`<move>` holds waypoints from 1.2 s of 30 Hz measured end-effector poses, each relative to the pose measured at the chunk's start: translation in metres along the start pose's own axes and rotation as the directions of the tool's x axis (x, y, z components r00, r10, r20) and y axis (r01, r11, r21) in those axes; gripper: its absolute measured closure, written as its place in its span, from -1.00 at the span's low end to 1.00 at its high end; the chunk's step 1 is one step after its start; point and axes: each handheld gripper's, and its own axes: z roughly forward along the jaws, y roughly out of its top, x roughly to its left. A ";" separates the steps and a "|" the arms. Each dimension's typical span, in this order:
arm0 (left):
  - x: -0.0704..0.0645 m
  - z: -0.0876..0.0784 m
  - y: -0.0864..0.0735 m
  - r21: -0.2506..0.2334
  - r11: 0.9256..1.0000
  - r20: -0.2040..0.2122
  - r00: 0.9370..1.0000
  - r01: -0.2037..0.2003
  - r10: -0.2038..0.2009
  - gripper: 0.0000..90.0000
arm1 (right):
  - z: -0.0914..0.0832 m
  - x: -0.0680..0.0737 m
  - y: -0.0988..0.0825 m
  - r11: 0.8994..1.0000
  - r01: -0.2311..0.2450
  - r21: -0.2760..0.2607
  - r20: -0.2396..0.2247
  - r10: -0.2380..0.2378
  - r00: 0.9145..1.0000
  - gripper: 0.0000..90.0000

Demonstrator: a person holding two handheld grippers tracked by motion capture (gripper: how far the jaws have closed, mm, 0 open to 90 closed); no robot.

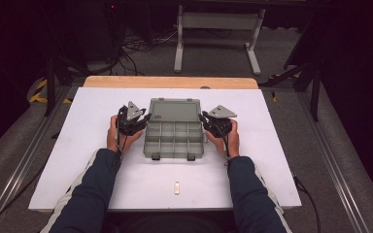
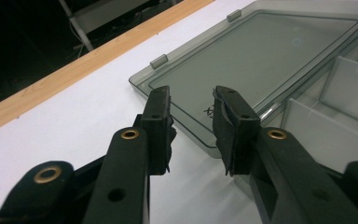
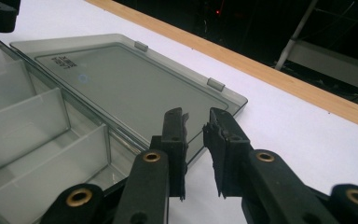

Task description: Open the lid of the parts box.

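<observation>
A grey see-through compartment box (image 1: 174, 141) lies in the middle of the white board, with its lid (image 1: 174, 110) folded flat toward the far side. The compartments look empty. My left gripper (image 1: 144, 119) sits at the box's left side by the hinge. In the left gripper view the left gripper (image 2: 192, 100) has a gap between its pads with nothing in it, and the lid's corner (image 2: 261, 51) lies just beyond. My right gripper (image 1: 204, 118) mirrors it at the right side. The right gripper (image 3: 196, 122) stands slightly apart and empty over the lid's near corner (image 3: 121, 79).
A small white block (image 1: 177, 188) lies near the front edge of the white board (image 1: 77, 160). A wooden table edge (image 1: 170, 81) runs along the far side. Beyond it are a frame's legs and cables on the dark floor.
</observation>
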 end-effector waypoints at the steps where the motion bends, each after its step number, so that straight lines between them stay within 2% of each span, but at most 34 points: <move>1: 0.000 -0.002 0.001 -0.006 1.000 0.004 1.000 -0.001 0.001 0.48 | -0.002 0.000 0.001 1.000 0.001 -0.007 -0.003 -0.001 1.000 0.70; 6: -0.004 -0.014 0.003 -0.048 0.999 0.032 0.999 0.003 -0.002 0.45 | -0.012 0.000 0.006 0.999 -0.014 -0.041 -0.024 0.013 1.000 0.64; 11: -0.012 -0.028 0.008 -0.084 0.996 0.050 0.998 -0.040 0.044 0.41 | -0.025 0.001 0.011 0.997 -0.020 -0.081 -0.048 0.016 0.999 0.59; 16: -0.019 -0.037 0.014 -0.108 0.991 0.079 0.993 -0.074 0.083 0.36 | -0.037 0.003 0.014 0.995 0.009 -0.104 -0.058 -0.015 0.998 0.56; 20: -0.024 -0.040 0.016 -0.111 0.989 0.079 0.991 -0.099 0.108 0.33 | -0.044 0.003 0.015 0.993 0.025 -0.114 -0.061 -0.032 0.998 0.54; 24: -0.026 -0.044 0.016 -0.123 0.987 0.089 0.990 -0.101 0.112 0.26 | -0.051 0.004 0.016 0.993 0.034 -0.116 -0.075 -0.043 0.996 0.50; 32: -0.035 -0.055 0.016 -0.148 0.983 0.115 0.985 -0.111 0.129 0.13 | -0.060 0.013 0.017 0.989 0.085 -0.119 -0.091 -0.096 0.991 0.43; 35: -0.038 -0.060 0.017 -0.153 0.979 0.116 0.981 -0.135 0.154 0.09 | -0.064 0.016 0.017 0.989 0.088 -0.122 -0.105 -0.101 0.989 0.39; 36: -0.038 -0.061 0.017 -0.157 0.979 0.119 0.982 -0.129 0.149 0.07 | -0.065 0.017 0.017 0.988 0.092 -0.123 -0.107 -0.105 0.989 0.37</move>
